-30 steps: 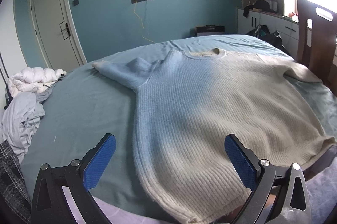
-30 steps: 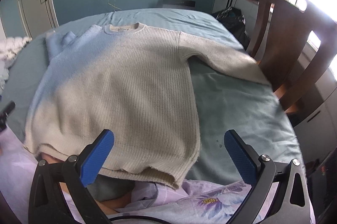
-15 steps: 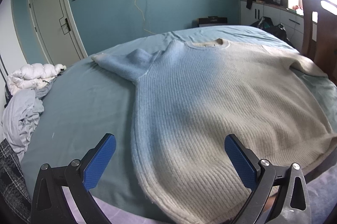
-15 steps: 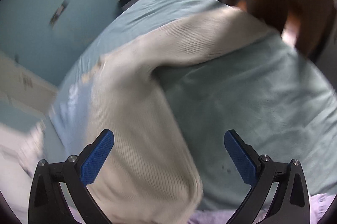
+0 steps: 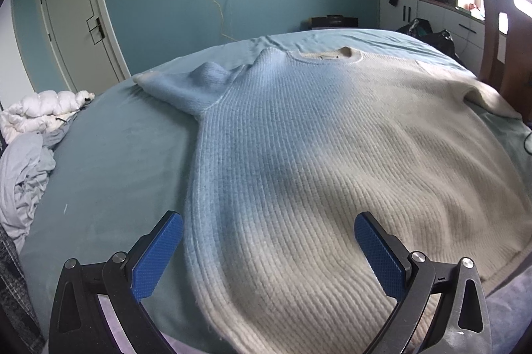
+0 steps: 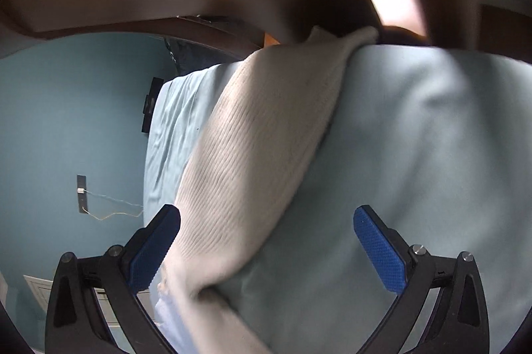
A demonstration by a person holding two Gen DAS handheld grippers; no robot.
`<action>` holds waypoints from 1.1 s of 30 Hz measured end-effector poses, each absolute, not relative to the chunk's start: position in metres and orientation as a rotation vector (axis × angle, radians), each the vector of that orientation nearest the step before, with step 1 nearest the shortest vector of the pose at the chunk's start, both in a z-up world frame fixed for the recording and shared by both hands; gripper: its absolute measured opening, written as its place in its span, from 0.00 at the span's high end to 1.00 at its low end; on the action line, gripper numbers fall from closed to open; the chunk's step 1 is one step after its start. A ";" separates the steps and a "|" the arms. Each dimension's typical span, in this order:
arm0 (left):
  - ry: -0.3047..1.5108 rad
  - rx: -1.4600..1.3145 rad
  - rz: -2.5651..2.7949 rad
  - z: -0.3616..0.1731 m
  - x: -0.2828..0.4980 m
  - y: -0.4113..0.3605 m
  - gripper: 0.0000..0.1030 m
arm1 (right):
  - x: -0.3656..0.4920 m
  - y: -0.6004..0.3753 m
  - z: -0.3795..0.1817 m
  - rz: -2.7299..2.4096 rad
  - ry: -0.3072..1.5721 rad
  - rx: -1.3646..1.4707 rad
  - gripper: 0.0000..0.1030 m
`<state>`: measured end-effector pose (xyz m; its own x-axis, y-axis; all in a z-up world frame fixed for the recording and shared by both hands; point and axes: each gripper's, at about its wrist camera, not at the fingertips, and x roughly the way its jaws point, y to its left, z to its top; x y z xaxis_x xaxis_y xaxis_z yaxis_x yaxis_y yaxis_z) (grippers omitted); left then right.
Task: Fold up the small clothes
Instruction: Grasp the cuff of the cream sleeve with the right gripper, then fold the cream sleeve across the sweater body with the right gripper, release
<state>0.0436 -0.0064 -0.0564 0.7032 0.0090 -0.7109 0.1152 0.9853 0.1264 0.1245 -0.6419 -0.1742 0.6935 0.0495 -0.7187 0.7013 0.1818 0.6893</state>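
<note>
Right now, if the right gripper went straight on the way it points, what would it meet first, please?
Probably the sweater's sleeve, lying over the teal bedsheet between its open fingers; the blur leaves depth unclear.

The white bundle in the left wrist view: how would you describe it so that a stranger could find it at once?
Start from the bed with the sweater spread on it. Follow its left edge toward the door. There lies a puffy, quilted white bundle; the clothes heaped just in front are flat, grey and crumpled, without quilting.
</note>
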 end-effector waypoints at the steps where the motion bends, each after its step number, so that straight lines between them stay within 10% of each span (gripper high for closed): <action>1: 0.793 0.168 -0.056 -0.058 0.044 -0.007 0.00 | 0.135 -0.645 -0.177 -0.508 0.716 1.306 0.03; 11: 0.869 0.217 -0.040 -0.082 0.063 -0.016 0.00 | 0.221 -0.655 -0.163 -0.654 0.837 1.100 0.07; 14: 0.886 0.232 -0.047 -0.087 0.062 -0.019 0.00 | 0.248 -0.663 -0.155 -0.698 0.901 1.000 0.38; 16: 0.887 0.236 -0.047 -0.087 0.062 -0.020 0.00 | 0.260 -0.666 -0.148 -0.772 0.943 0.965 0.79; 33: 0.780 0.028 -0.038 -0.043 0.051 0.016 0.00 | 0.431 -0.428 0.139 -0.794 0.656 -0.150 0.86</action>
<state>0.0509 0.0163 -0.0428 0.7102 -0.0240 -0.7036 0.0446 0.9989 0.0109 0.4310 -0.4283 0.1389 0.5160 -0.7029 -0.4896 0.6132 0.7022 -0.3618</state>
